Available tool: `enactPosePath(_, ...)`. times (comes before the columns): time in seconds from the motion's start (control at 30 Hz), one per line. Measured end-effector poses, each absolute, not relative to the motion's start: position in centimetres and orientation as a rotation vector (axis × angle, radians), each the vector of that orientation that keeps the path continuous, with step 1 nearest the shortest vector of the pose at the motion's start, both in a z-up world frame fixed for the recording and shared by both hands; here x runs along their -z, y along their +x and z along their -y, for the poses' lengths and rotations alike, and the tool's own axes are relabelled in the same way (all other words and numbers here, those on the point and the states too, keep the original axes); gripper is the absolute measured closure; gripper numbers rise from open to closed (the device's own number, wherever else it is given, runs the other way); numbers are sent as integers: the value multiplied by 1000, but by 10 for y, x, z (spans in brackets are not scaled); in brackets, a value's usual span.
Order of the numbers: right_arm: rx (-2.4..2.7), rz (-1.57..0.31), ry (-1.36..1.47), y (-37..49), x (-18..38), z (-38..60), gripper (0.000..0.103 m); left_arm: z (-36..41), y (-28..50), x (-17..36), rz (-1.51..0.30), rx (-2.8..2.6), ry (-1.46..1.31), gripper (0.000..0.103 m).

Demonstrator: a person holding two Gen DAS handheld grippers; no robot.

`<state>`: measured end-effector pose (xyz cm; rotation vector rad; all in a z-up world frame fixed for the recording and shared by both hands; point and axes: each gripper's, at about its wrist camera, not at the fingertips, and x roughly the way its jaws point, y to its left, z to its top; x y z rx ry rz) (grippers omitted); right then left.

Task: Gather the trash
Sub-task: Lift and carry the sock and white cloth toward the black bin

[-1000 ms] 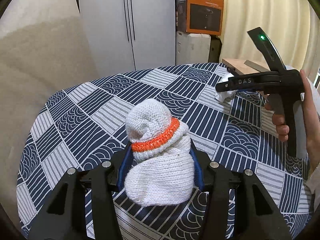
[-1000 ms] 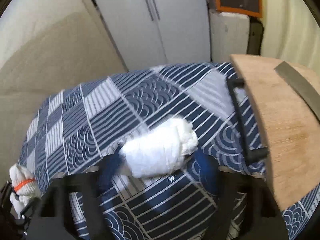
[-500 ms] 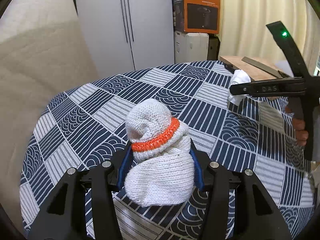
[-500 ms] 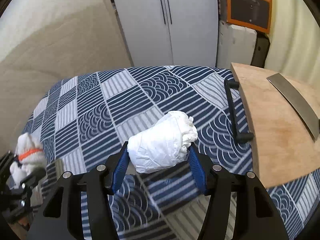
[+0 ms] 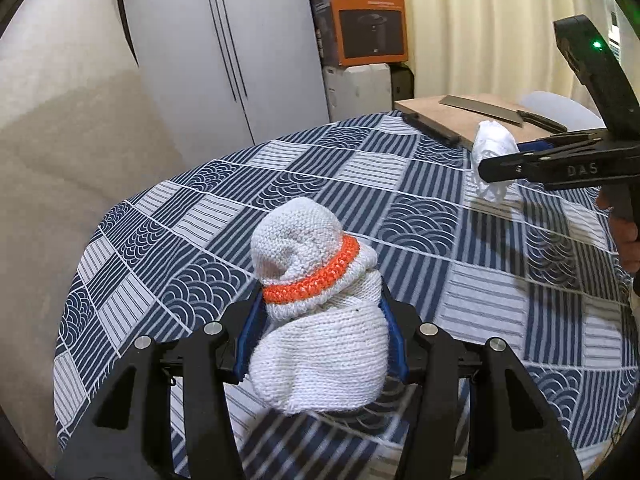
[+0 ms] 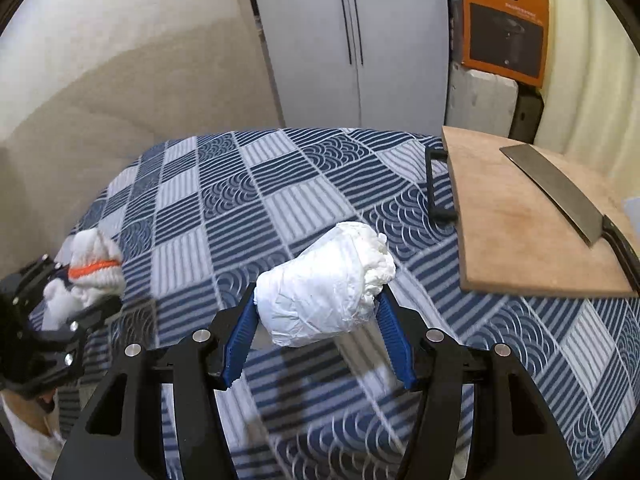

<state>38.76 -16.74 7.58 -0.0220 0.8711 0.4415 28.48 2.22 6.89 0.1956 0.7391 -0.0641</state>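
A white knitted glove with an orange band [image 5: 308,248] is bunched between the blue pads of my left gripper [image 5: 320,336], which is shut on it and holds it above the blue patterned tablecloth [image 5: 360,168]. My right gripper [image 6: 316,304] is shut on a crumpled white tissue wad [image 6: 324,280], also held off the cloth. In the left wrist view the right gripper [image 5: 492,168] shows side-on at the right with the tissue wad [image 5: 490,140] at its tip and a hand on its handle. The right wrist view shows the left gripper [image 6: 80,284] and glove [image 6: 94,264] at far left.
A wooden cutting board [image 6: 520,232] with a cleaver [image 6: 560,196] on it lies at the table's right side. Behind the table stand a white cabinet [image 6: 352,40] and an orange box [image 6: 504,28] on white boxes. A beige wall curves along the left.
The right gripper has carried the tissue wad up off the cloth and toward the near right. The left gripper has shifted a little with the glove still held.
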Motion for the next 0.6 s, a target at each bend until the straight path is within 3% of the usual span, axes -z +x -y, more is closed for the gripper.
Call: enactPosePath(0.6,-568,-784,64,251,-77,217,49,11,184,-74,-640,163,179,51)
